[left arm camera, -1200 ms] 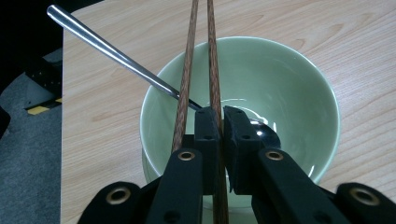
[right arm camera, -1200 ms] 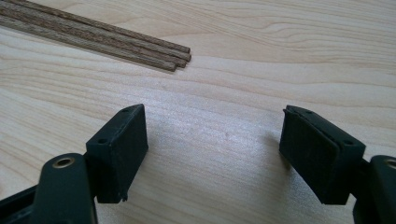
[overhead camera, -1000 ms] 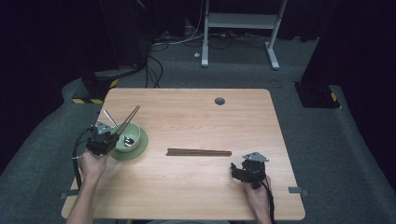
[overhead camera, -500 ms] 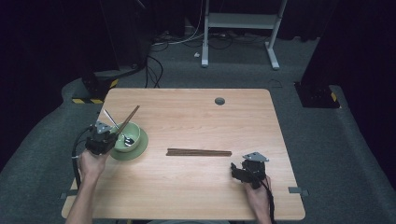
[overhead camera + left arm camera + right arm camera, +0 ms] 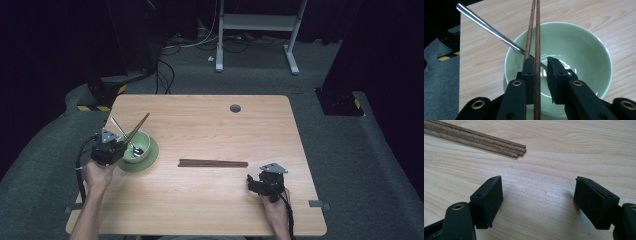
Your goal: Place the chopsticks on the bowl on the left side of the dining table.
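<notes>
Left gripper (image 5: 539, 67) over bowl (image 5: 584, 37), jaws just been parting, letting go chopsticks (image 5: 537, 30) leaning in bowl beside spoon (image 5: 486, 27). Right gripper (image 5: 537, 202) wide open, empty; more chopsticks (image 5: 213, 163) left mid-table.

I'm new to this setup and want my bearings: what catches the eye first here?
The pale green bowl near the table's left edge, a metal spoon and a pair of chopsticks leaning out of it. The left tongs have just been opening, chopsticks between the jaws. More chopsticks lie mid-table, the right tongs open before them.
</notes>
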Available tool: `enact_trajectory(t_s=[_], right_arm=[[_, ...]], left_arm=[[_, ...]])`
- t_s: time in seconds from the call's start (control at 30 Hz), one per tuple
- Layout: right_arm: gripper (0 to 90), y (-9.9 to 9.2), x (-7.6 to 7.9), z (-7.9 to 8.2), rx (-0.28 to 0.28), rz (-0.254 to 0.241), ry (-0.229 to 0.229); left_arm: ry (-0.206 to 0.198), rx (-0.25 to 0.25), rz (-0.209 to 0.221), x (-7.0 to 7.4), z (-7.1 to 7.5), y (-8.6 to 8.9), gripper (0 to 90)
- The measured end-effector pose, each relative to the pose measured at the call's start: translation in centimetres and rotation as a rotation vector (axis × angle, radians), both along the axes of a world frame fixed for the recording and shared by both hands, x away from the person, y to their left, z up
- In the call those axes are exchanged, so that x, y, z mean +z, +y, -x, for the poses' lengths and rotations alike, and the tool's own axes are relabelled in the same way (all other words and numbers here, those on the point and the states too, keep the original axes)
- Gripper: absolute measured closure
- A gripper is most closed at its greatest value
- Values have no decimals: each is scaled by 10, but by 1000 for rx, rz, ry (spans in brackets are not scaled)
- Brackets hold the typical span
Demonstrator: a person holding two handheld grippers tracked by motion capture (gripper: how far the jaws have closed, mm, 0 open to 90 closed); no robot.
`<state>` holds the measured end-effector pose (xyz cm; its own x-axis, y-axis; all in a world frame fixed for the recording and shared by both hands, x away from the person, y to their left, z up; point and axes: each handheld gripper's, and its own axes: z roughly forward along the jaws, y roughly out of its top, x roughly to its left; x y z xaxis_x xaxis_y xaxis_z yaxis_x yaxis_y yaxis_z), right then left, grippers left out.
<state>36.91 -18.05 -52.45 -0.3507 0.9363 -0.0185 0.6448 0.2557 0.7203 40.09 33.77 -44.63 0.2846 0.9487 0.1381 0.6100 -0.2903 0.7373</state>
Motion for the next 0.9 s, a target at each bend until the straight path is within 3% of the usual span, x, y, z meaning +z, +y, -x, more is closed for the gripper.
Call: enact_trajectory(t_s=[0.2, 0.47, 0.77, 0.9], right_arm=[[229, 0, 0, 0, 1, 0, -1], [229, 0, 0, 0, 0, 0, 0], [229, 0, 0, 0, 0, 0, 0], [229, 0, 0, 0, 0, 0, 0]], left_arm=[[4, -9, 60, 5, -5, -1, 750], [19, -9, 91, 8, -12, -3, 692], [25, -1, 155, 19, -24, -8, 514], [26, -2, 144, 23, -27, -11, 480]])
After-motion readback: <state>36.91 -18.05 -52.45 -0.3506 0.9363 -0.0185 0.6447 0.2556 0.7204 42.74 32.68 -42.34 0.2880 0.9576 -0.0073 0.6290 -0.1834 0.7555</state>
